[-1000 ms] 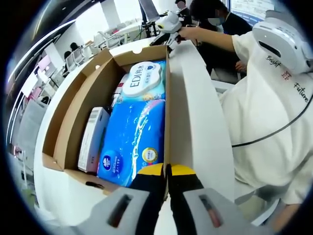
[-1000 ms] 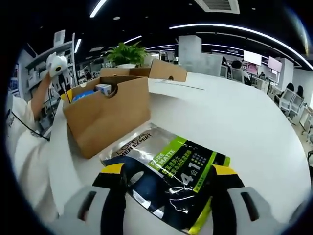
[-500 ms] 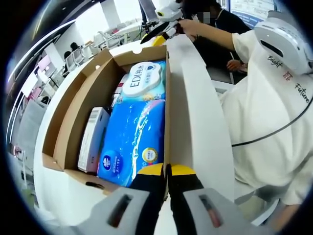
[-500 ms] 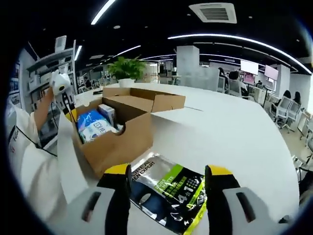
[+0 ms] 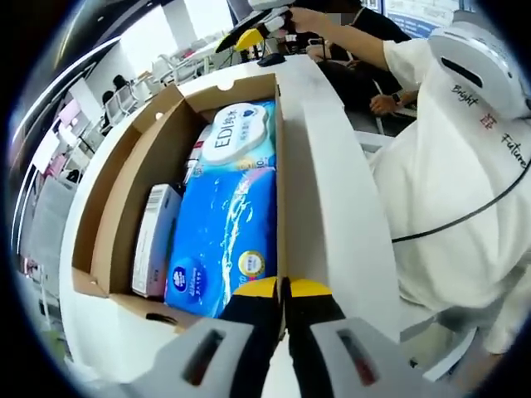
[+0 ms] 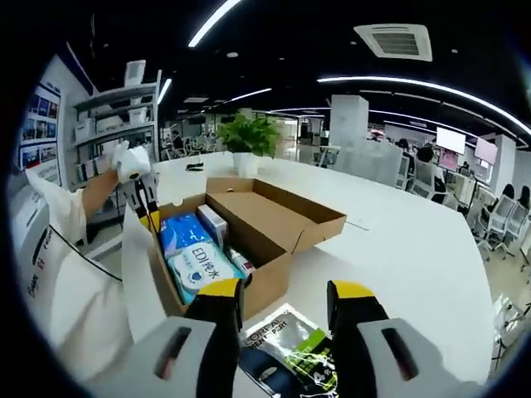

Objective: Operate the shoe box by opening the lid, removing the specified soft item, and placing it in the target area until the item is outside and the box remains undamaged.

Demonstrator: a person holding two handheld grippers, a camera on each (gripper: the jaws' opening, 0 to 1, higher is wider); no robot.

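- Two yellow-tipped jaws of the left claw [image 5: 283, 292] pinch the white lid flap [image 5: 332, 191] of the shoe box [image 6: 249, 217].
- Right claw [image 6: 284, 308] gapes empty above the black-green pouch [image 6: 286, 358] on the tabletop [image 6: 415, 274].
- Blue tissue pack [image 5: 224, 228] lies inside.

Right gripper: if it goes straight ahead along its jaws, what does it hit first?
Probably the open shoe box. The right gripper is open and empty, raised above the black-and-green pouch on the white table, and the box's near cardboard corner lies in line. Depth is unclear, so it might pass just over it.
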